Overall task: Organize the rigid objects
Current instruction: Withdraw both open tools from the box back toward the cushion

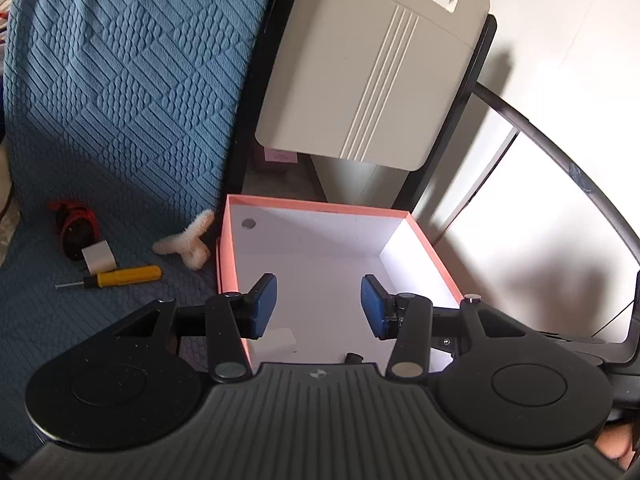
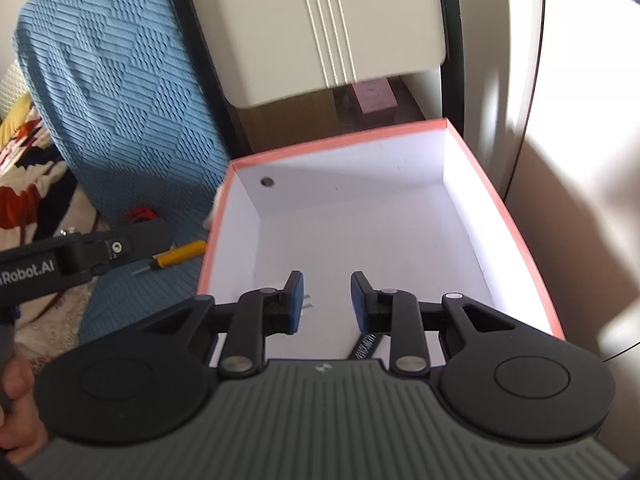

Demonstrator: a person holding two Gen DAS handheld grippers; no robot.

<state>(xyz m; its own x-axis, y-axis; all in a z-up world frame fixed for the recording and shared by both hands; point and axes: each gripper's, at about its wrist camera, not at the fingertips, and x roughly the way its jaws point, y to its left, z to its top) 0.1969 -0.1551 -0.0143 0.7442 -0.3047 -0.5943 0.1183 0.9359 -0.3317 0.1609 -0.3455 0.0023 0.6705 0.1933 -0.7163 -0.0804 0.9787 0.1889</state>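
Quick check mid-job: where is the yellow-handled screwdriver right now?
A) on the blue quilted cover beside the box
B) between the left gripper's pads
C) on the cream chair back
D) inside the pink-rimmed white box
A: the yellow-handled screwdriver lies on the blue quilted cover, left of the pink-rimmed white box.

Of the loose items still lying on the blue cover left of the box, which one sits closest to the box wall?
The fuzzy cream piece: it lies right beside the pink box wall, while the yellow-handled screwdriver, white block and red-and-black item lie farther left.
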